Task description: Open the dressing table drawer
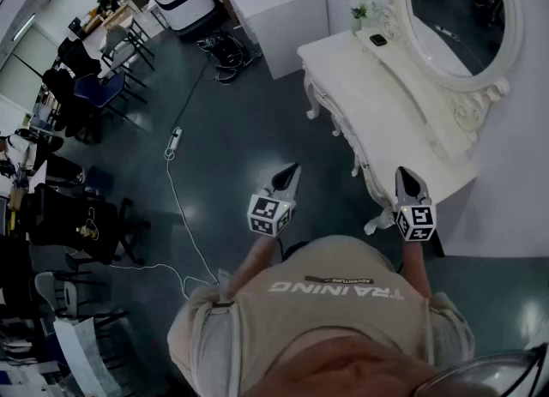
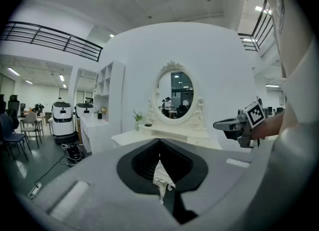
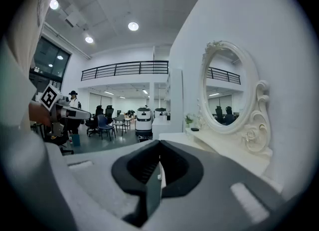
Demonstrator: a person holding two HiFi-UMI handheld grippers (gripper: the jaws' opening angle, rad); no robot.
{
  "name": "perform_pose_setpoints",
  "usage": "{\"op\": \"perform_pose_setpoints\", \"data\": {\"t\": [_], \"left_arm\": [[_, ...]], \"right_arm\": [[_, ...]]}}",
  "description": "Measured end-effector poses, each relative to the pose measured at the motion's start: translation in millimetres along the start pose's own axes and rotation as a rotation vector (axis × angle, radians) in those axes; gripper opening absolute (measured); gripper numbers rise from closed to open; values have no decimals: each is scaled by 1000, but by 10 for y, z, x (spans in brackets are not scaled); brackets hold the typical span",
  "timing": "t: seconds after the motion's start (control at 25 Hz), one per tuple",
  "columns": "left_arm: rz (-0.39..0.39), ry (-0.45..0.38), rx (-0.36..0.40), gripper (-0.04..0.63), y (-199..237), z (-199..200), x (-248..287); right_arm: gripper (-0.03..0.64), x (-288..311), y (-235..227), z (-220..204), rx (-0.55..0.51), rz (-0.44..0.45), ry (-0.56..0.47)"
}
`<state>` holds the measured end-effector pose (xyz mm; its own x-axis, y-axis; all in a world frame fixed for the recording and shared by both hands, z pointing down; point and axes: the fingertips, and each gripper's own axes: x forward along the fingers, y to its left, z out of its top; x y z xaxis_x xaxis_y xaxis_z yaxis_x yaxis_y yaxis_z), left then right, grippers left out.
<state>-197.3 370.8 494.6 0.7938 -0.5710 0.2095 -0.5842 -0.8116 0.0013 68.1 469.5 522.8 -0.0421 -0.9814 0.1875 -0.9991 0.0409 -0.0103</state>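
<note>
Seen from the head view, the person is standing just off the near corner of the dressing table [image 1: 377, 95]. They are holding the left gripper [image 1: 292, 168] out over the floor [image 1: 240, 129] and the right gripper [image 1: 407, 172] close by the table's front edge. Both are tapering to a closed point and carrying nothing. The mirror [image 1: 459, 9] is sitting along the back edge. The drawer should be under the top, behind the front edge, but I am not making out its face or handle.

In the left gripper view, the fingers are meeting at the tips, empty, and aiming at the table front, well apart from it.

In the right gripper view, the fingers are pressing fully together, also empty, with the table top running along the right.

To my eye the reach is not yet starting. One gripper will be needing its fingers parted before meeting the handle. It should then be closing squarely on it and pulling straight out, level, so the drawer is not jamming.
</note>
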Motion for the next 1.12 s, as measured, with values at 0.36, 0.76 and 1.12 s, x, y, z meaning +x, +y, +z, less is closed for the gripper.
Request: {"op": "perform_pose_setpoints", "data": {"t": [0.36,0.76,1.12], "left_arm": [[16,25,2,8,-235,-32,216],[35,105,-47,8,-319,-280,473],[29,154,-73,8,-12,-671,593]], "right_arm": [[0,-36,-237,-213,3,28,25],[0,185,-225,-589,3,115,71],[0,815,-17,-889,31,160,163]]}}
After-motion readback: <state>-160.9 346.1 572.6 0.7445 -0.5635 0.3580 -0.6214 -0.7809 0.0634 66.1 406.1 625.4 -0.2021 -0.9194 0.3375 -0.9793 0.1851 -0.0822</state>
